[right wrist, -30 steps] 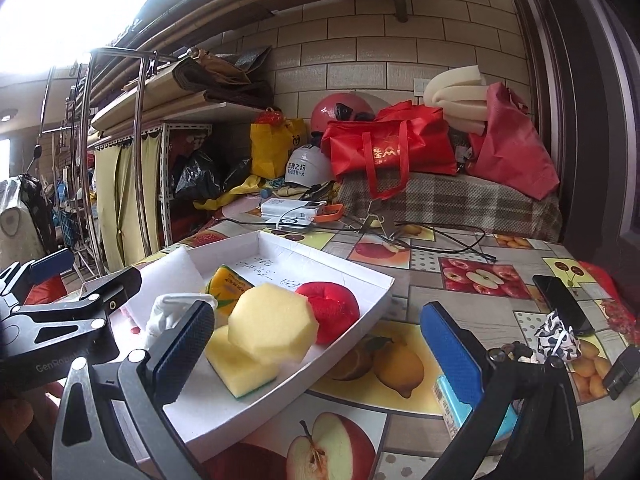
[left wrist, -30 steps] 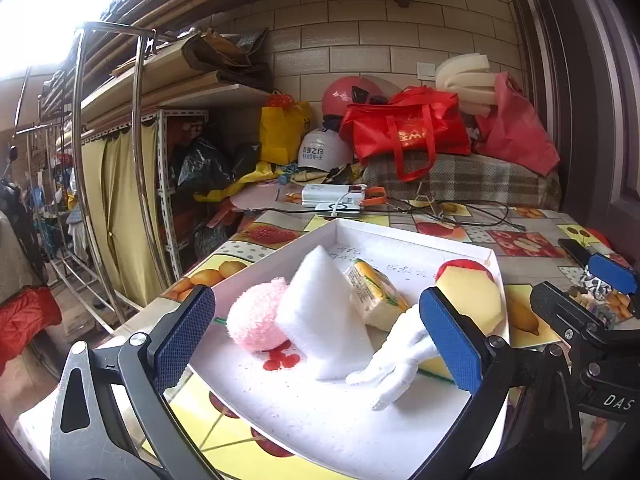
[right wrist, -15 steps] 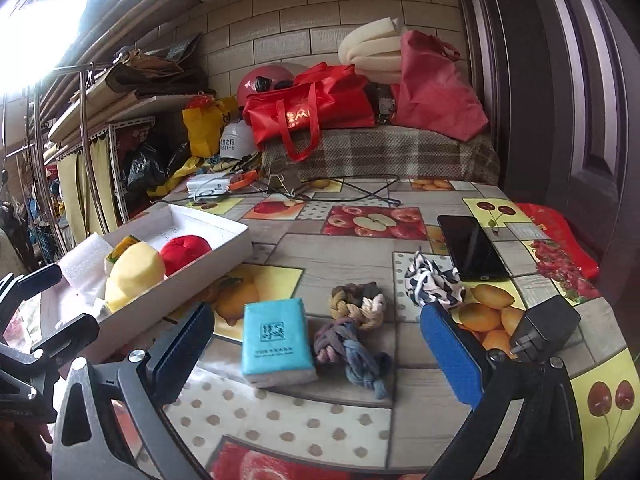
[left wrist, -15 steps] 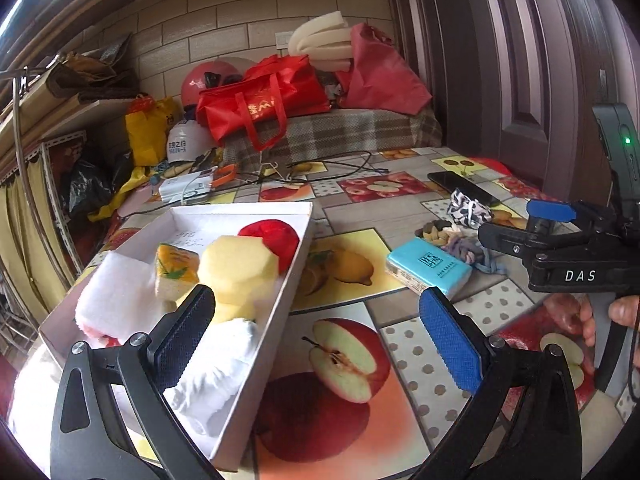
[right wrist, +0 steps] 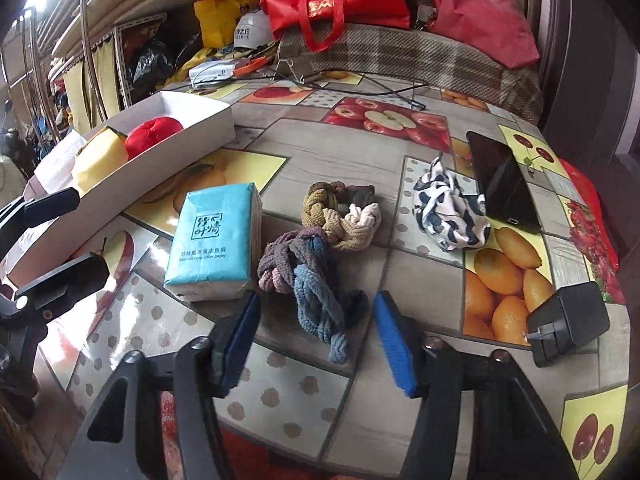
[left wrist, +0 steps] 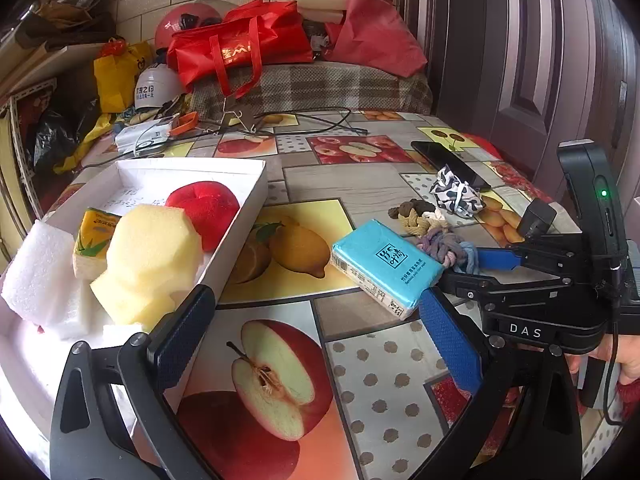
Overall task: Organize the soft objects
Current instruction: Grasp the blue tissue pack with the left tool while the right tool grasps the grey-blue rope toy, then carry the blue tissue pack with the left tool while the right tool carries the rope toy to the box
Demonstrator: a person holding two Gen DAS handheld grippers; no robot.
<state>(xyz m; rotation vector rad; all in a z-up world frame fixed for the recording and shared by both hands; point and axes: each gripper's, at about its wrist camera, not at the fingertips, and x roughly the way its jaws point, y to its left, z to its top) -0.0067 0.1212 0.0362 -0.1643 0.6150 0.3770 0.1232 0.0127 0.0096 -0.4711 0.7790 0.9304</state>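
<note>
Left wrist view: left gripper (left wrist: 316,328) with jaws wide apart, nothing between them, over the fruit-print tablecloth (left wrist: 280,384); white box (left wrist: 256,196) at left, holding a yellow sponge block (left wrist: 148,260), a red soft apple (left wrist: 208,204), a small green-and-yellow pack (left wrist: 94,236) and white foam pieces (left wrist: 36,276); teal tissue pack (left wrist: 384,264) on the cloth right of the box; purple-blue braided scrunchie (left wrist: 448,248) just beyond it, with the right gripper (left wrist: 472,276) reaching in from the right; brown-beige scrunchie (left wrist: 416,216), black-and-white scrunchie (left wrist: 456,194) and phone (left wrist: 444,158) farther back.

Right wrist view: right gripper (right wrist: 316,344) pointing down, jaws closing, blue pads either side of the purple-blue braided scrunchie (right wrist: 308,280), neither pad touching it; scrunchie lying on the cloth, touching the teal tissue pack (right wrist: 216,236) at its left and the brown-beige scrunchie (right wrist: 340,216) behind; black-and-white scrunchie (right wrist: 452,208) beside the phone (right wrist: 500,180); black charger (right wrist: 568,320) at right; white box (right wrist: 192,120) at far left.
</note>
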